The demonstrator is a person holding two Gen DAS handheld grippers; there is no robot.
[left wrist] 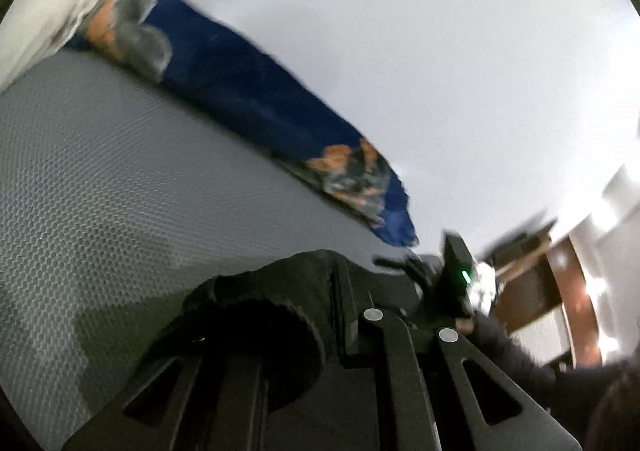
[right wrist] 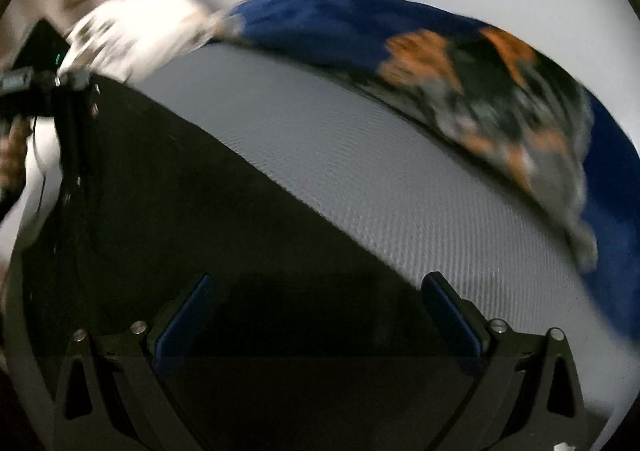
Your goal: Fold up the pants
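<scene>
Black pants [right wrist: 240, 243] lie on a grey textured bed surface [right wrist: 380, 155]. In the left wrist view my left gripper [left wrist: 344, 315] is shut on a bunched edge of the black pants [left wrist: 256, 311], lifted off the grey surface [left wrist: 120, 171]. In the right wrist view my right gripper [right wrist: 320, 315] is open, its blue-padded fingers [right wrist: 452, 315] spread just over the black pants, holding nothing. The right gripper also shows in the left wrist view [left wrist: 456, 271], and the left gripper in the right wrist view [right wrist: 40, 87] at far left. Both views are motion-blurred.
A blue blanket with an orange and grey print [left wrist: 248, 91] lies along the far edge of the bed; it also shows in the right wrist view [right wrist: 480, 83]. A white patterned cloth [right wrist: 136, 35] lies beside it. Wooden furniture [left wrist: 560, 283] stands at right.
</scene>
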